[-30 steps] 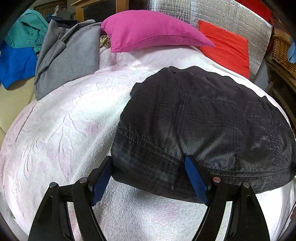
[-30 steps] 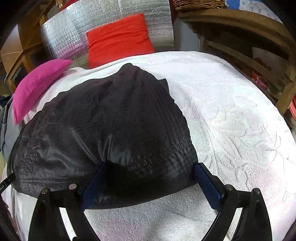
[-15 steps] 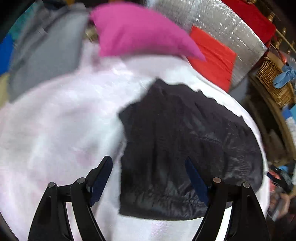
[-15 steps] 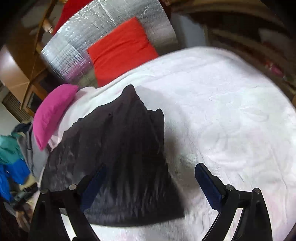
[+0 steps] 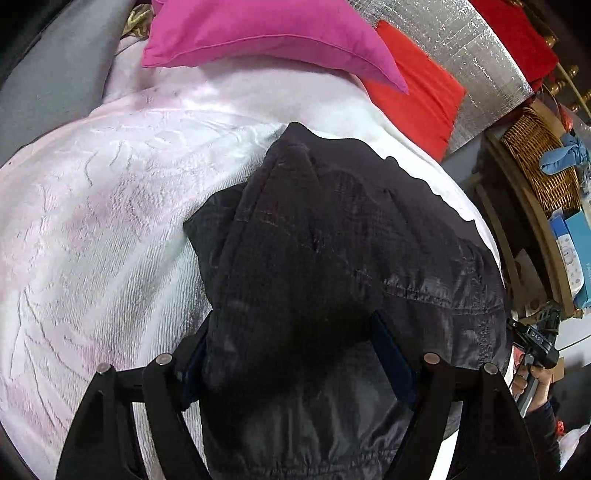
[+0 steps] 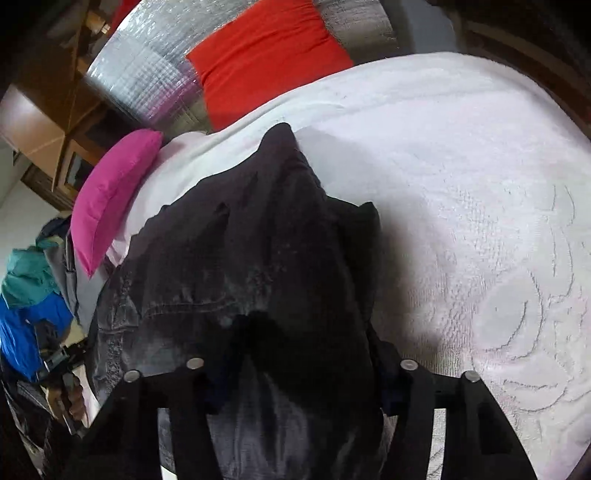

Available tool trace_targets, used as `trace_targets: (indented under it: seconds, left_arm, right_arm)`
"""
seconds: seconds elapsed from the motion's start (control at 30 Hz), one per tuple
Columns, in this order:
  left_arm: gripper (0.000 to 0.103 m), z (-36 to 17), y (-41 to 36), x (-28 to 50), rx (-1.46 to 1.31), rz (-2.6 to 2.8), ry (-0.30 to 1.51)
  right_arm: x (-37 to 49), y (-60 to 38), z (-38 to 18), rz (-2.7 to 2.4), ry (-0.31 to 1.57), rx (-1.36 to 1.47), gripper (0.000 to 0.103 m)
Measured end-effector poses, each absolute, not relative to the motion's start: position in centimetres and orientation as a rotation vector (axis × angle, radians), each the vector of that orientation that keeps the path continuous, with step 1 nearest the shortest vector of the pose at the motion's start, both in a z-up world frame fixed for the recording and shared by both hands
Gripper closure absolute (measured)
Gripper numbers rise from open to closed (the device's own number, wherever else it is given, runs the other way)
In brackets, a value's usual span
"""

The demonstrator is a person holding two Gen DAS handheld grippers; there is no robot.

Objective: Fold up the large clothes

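Observation:
A black quilted garment (image 5: pixel 332 236) lies on the white textured bedspread (image 5: pixel 92 221); it also shows in the right wrist view (image 6: pixel 258 240). Its near edge is lifted and bunched between the jaws of both grippers. My left gripper (image 5: pixel 295 354) has its blue-padded jaws wide apart with the cloth's left near edge draped between and over them. My right gripper (image 6: pixel 299 373) also stands wide, the cloth's right near edge covering the fingers. The blue pads are mostly hidden by fabric.
A pink pillow (image 5: pixel 266 33) and red cushion (image 5: pixel 413 96) lie at the bed's head against a silver foil panel (image 5: pixel 472 55). Grey clothing (image 5: pixel 48 74) lies left. A wicker basket (image 5: pixel 539 158) sits on wooden shelves to the right. Blue and teal clothes (image 6: pixel 26 295) lie far left.
Both grippers went up and back from the garment, then came down onto its near edge. The cloth's near edge now rises bunched between the jaws, and the garment looks narrower and creased.

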State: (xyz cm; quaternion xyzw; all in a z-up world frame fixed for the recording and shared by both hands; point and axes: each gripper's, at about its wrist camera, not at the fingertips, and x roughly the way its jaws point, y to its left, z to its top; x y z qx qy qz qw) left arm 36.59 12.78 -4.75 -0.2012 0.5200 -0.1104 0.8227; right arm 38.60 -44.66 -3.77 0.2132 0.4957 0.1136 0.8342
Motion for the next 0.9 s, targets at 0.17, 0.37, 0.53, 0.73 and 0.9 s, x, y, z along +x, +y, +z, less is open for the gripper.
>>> trace_targets:
  seconds: [0.17,0.37,0.53,0.73,0.9]
  left_arm:
    - [0.022,-6.2,13.6,37.1,-0.498,-0.25,1.13]
    - [0.058,-6.0,13.0,37.4,-0.459,-0.231,1.145]
    - [0.082,-3.3,11.2,37.2,-0.336,-0.171,1.129]
    - [0.086,3.1,9.6,36.3,-0.24,-0.152,1.023]
    - [0.086,9.5,8.2,33.7,-0.181,-0.171,0.907]
  right_arm:
    - [39.0,-44.8,-4.1,0.265,1.066,0.477,0.042]
    - [39.7,-44.1,-4.3,0.279,1.095,0.462,0.061]
    - [39.7,-42.6,-1.1,0.256,1.097,0.356,0.089]
    - [38.8,-40.8,5.0,0.276,1.032,0.275,0.092]
    - [36.4,-39.7,11.1,0.298,0.943,0.221,0.093]
